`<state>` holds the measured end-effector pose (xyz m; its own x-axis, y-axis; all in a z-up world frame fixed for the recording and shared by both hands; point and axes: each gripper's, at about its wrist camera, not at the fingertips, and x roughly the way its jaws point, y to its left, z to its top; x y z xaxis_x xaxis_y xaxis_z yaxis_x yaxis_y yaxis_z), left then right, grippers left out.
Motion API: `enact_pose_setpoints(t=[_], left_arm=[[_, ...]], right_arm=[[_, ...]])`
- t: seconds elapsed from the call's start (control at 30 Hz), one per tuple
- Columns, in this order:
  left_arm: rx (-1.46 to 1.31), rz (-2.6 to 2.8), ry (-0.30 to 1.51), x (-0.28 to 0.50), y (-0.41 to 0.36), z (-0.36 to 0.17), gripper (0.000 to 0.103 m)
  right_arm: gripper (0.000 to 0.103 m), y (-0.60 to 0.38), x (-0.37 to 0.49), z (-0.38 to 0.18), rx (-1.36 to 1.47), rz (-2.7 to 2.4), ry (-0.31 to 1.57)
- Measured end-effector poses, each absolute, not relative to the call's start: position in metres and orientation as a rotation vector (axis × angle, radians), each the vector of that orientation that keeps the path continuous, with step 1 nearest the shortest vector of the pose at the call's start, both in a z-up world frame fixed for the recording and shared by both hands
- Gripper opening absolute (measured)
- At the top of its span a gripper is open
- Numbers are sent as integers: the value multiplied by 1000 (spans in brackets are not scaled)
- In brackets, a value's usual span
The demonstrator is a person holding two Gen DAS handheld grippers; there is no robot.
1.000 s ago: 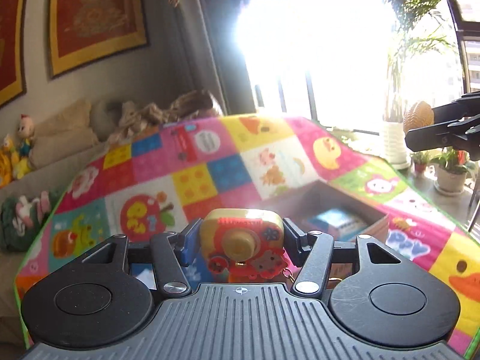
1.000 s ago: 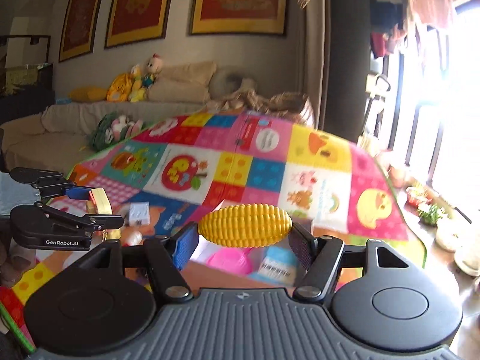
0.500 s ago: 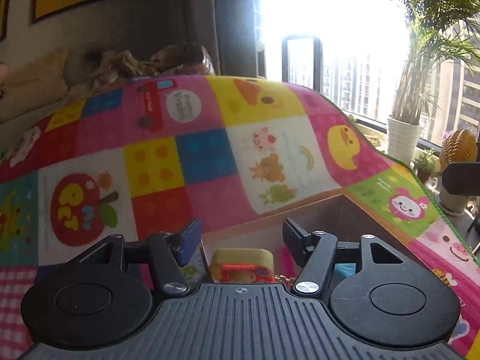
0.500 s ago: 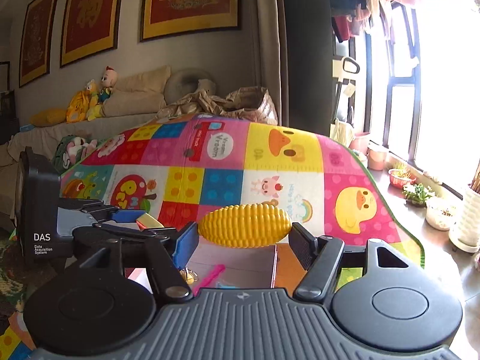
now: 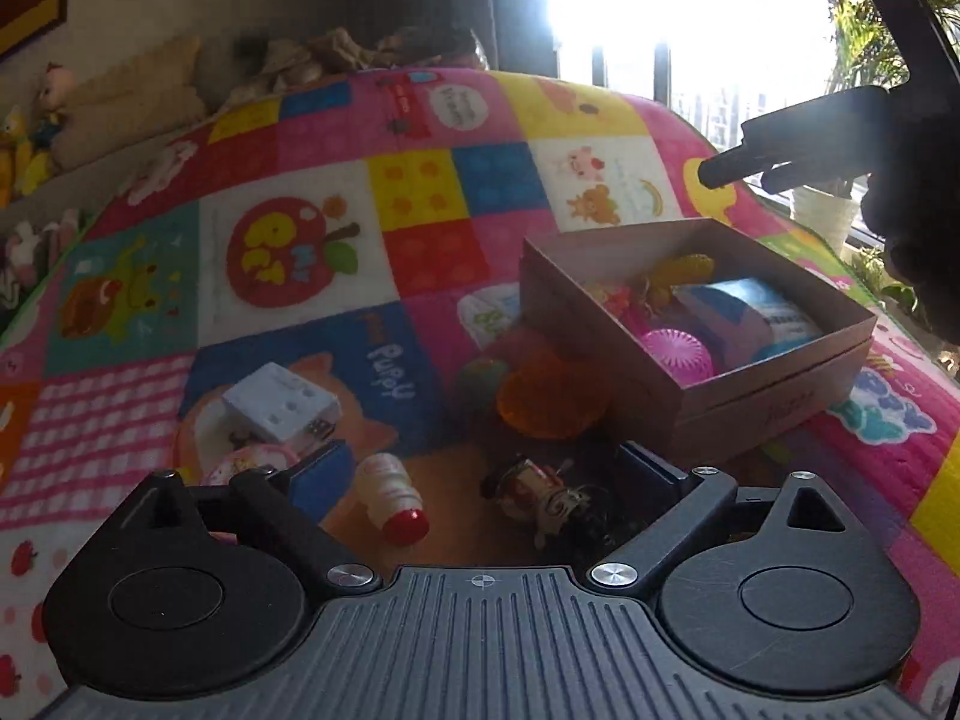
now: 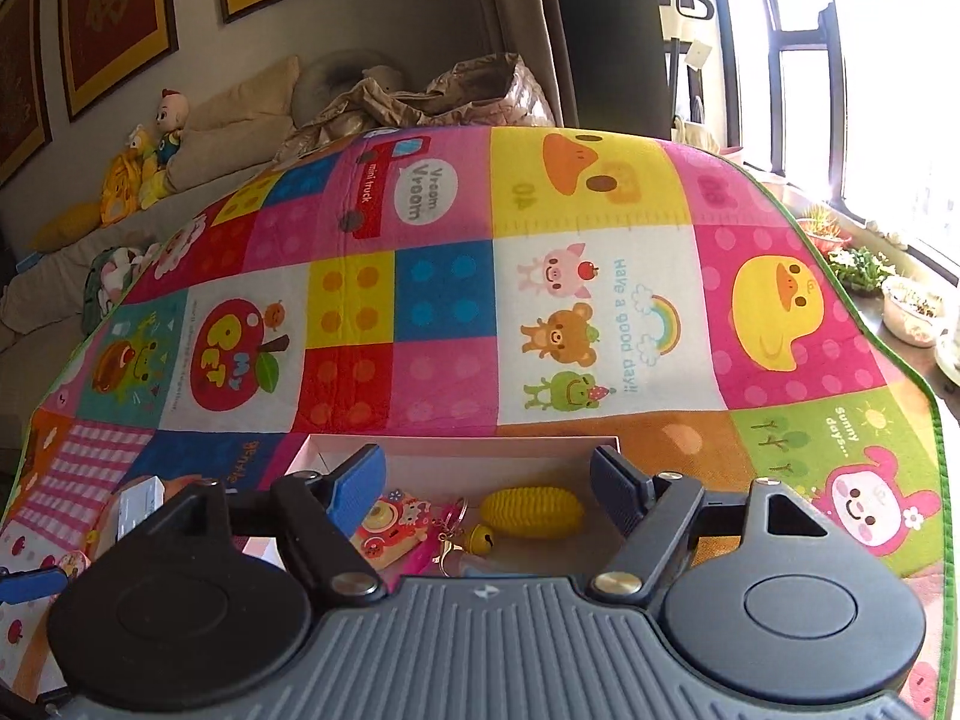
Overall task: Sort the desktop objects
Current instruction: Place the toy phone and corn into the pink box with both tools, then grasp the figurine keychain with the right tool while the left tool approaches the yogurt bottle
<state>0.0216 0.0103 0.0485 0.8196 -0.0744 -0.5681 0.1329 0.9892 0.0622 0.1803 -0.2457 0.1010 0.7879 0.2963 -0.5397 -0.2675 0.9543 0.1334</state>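
A brown cardboard box [image 5: 774, 396] sits on the colourful mat. Inside it lie a yellow toy corn [image 6: 531, 511], a yellow toy camera [image 6: 393, 525] with a bell keychain [image 6: 480, 535], a pink ball [image 5: 678, 351] and a blue pack [image 5: 750, 312]. My left gripper [image 5: 486, 474] is open and empty, low over loose items left of the box: a small yoghurt bottle [image 5: 393, 498], a small figure toy [image 5: 534, 495], a white adapter [image 5: 281, 402] and an orange disc [image 5: 552, 390]. My right gripper [image 6: 489, 480] is open and empty above the box; it also shows in the left wrist view [image 5: 798, 147].
The play mat [image 6: 444, 294] covers the whole table. A sofa with cushions and plush toys [image 6: 156, 150] stands behind it at the left. Potted plants [image 6: 858, 261] and bowls line the window sill at the right.
Both grippers have opened. The toy camera left my left gripper and the corn left my right gripper; both now lie in the box. My left gripper has moved back over the loose items.
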Motion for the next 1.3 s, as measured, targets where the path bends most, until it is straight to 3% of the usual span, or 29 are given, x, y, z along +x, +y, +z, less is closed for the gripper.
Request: enact_pose_setpoints(t=[0.23, 0.27, 0.3, 0.37, 0.57, 0.77, 1.23, 1.3], left_arm=[[-3, 72, 609, -10, 64, 37, 100], [-21, 95, 607, -13, 72, 38, 100], [-42, 118, 606, -16, 80, 40, 100], [-75, 152, 601, -21, 93, 44, 100], [-99, 152, 578, -34, 104, 52, 101], [-82, 54, 573, -26, 84, 53, 101], [-72, 20, 674, 50, 51, 17, 97], [-66, 50, 690, 56, 53, 13, 82]], right_arm=[[75, -181, 87, 109, -197, 430, 399], [69, -167, 69, 107, -241, 468, 367], [55, -153, 56, 102, -281, 498, 363], [44, -124, 36, 88, -353, 570, 403], [42, -61, 17, 34, -504, 605, 487], [32, -54, 35, 11, -500, 533, 574], [33, -195, -20, 13, -327, 397, 602], [54, -213, -17, 11, -225, 370, 607]])
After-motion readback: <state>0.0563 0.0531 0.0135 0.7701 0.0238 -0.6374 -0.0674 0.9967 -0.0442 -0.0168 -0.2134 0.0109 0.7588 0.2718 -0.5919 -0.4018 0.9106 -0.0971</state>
